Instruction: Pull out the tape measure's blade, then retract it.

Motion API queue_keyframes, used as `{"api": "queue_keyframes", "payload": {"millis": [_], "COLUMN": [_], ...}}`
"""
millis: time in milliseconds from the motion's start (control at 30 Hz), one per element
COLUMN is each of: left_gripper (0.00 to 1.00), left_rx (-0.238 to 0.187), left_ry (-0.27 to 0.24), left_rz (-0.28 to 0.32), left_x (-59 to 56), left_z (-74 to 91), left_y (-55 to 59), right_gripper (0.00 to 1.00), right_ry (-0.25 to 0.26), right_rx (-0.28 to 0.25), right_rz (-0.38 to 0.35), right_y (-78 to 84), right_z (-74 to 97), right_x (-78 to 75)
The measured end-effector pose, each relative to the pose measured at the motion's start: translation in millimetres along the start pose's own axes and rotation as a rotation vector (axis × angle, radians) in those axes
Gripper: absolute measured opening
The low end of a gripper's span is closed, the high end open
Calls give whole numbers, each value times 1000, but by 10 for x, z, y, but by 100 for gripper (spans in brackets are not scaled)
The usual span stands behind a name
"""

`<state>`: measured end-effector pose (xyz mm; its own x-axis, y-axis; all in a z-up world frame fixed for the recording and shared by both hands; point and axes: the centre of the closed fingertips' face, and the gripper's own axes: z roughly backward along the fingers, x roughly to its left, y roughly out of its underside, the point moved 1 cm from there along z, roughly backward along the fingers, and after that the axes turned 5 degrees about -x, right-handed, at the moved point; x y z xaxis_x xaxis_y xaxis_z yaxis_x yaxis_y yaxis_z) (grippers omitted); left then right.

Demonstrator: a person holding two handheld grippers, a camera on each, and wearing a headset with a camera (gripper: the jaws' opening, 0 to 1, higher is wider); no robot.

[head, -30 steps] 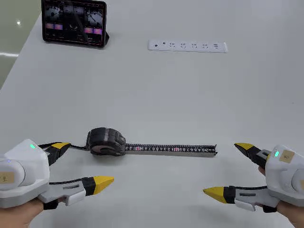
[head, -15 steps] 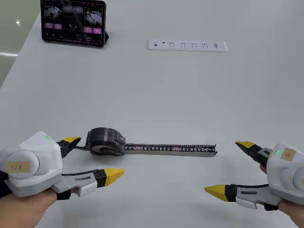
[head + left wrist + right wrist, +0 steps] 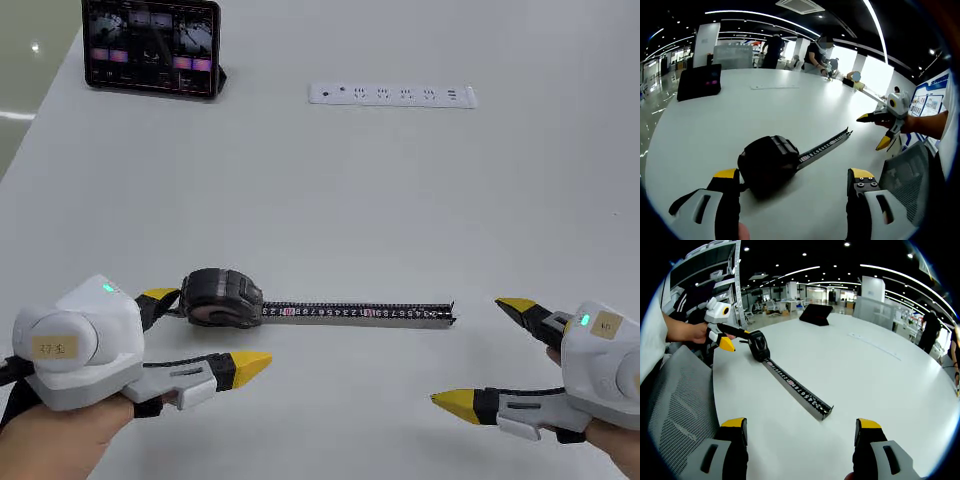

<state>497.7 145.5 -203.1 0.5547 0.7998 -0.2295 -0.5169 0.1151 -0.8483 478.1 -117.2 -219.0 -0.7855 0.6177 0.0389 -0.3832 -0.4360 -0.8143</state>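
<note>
Movement since the earlier frames belonged to the white, yellow-tipped left gripper (image 3: 213, 326). In the head view it had advanced to the right across the plain white table (image 3: 330, 200). Its far jaw tip now sat just beside the left end of the black, ribbed, round tape measure case (image 3: 222, 297), and its near tip lay in front of the case. Its jaws were spread wide and held nothing. The case had not shifted, and the dark numbered metal blade (image 3: 360, 313) still ran out to the right, flat on the table. The matching white right gripper (image 3: 478, 351) kept its place to the right of the blade's end, apart from it, with its jaws released. A dark tablet (image 3: 152, 45) stood propped at the far left, and a white power strip (image 3: 392, 95) lay at the far centre.

In the left gripper view, the case (image 3: 769, 162) lay just ahead of the left gripper (image 3: 793, 175), between its parted tips and nearer the left one. The blade (image 3: 825, 146) reached away toward the right gripper (image 3: 872, 132).

In the right gripper view, the right gripper (image 3: 801, 423) had its tips wide apart, with the blade (image 3: 797, 387) ending just ahead between them, not touching either. The blade led off to the case (image 3: 758, 346) and the left gripper (image 3: 737, 339) at the far left.
</note>
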Motion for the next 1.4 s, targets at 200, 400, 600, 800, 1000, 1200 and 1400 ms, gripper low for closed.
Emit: {"api": "queue_keyframes", "payload": {"millis": [200,400,600,800,1000,1200,1400], "left_gripper": [85,85,83,84,85,83,81], "left_rx": [-3,-13,-14,-22,-46,-53,-64], "left_ry": [-29,-62,-109,-145,-170,-210,-245], "left_rz": [11,38,55,75,121,134,153], "left_x": [-2,17,49,79,99,128,159], "left_z": [-23,-50,-91,-133,-161,-189,-215], "left_y": [4,-6,-11,-12,-34,-31,-33], "right_gripper": [83,79,73,71,69,64,60], "right_ry": [-10,-28,-61,-89,-110,-146,-174], "right_rx": [12,31,51,71,88,111,136], "right_rz": [2,28,52,83,104,120,143], "right_y": [-9,-26,-42,-51,-50,-41,-15], "right_z": [-11,-39,-69,-105,-133,-154,-174], "right_x": [-35,-87,-111,-159,-182,-192,-234]}}
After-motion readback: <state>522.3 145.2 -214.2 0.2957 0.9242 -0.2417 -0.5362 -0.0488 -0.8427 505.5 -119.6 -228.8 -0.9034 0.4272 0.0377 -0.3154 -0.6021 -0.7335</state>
